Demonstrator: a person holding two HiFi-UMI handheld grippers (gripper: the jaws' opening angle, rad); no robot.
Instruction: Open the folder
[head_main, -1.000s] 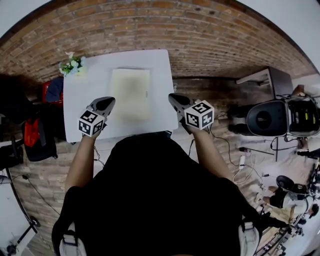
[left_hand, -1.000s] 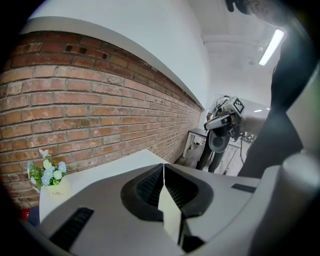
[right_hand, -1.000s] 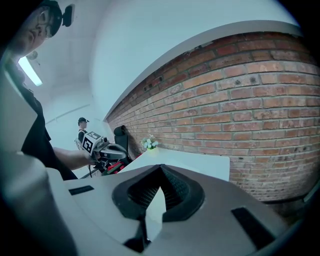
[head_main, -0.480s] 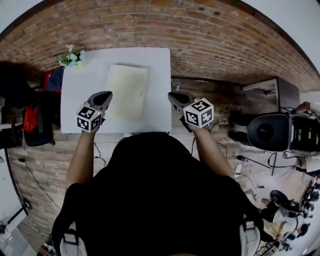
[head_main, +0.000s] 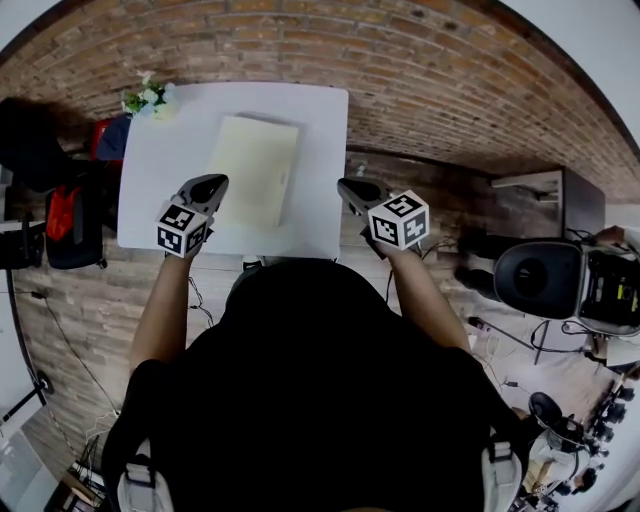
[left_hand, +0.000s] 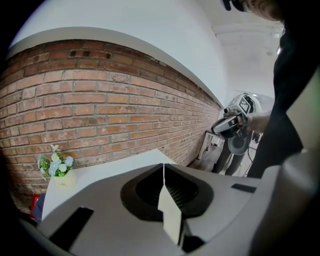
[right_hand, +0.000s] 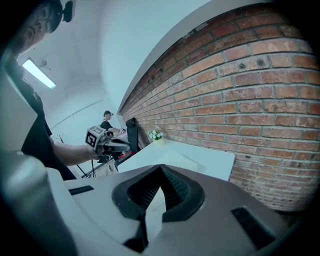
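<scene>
Folder (head_main: 252, 170) lies flat and closed on the white table (head_main: 165, 185), roughly mid-table, its long side running away from the person, and neither tool touches it. Left gripper (head_main: 211, 183) hangs over the near-left part of the table, just beside the folder's near-left corner. Its jaws are pressed together with nothing between them, the tips meeting in a thin line in the left gripper view. Right gripper (head_main: 351, 187) is at the table's right edge, apart from the folder, jaws likewise closed tip to tip and empty. The left gripper view doesn't show the folder at all, since the tool's own body covers that part of the table. In the right gripper view it's only a faint pale slab, its edges hard to make out. A small mark on the folder's right edge is too small to identify. Flower pot (head_main: 147, 99) sits at the far-left corner. Person's black torso (head_main: 320, 400) hides part of the table's near edge.
</scene>
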